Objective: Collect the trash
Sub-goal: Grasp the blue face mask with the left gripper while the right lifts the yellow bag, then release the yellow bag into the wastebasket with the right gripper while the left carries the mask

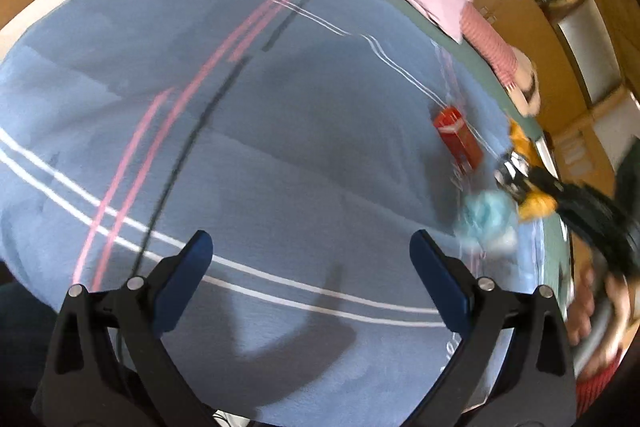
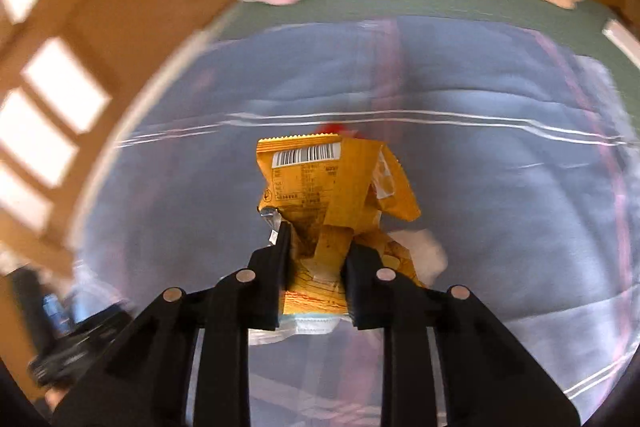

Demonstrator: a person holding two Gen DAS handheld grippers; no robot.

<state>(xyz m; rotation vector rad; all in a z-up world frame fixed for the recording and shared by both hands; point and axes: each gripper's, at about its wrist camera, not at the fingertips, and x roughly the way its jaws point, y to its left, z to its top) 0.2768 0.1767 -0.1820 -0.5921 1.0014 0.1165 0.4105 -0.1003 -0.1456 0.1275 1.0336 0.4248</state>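
Right jaws (image 2: 316, 243) clamped on yellow snack wrapper (image 2: 332, 179); left jaws (image 1: 311, 259) wide apart, empty above blue blanket (image 1: 280, 107).

Barcode on yellow snack wrapper (image 2: 332, 183), print illegible

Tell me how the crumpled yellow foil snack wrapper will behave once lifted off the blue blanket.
The crumpled yellow foil snack wrapper, pinched in the right gripper, looks empty and creased, so probably very light and floppy. Its glossy film may slip between the fingers.
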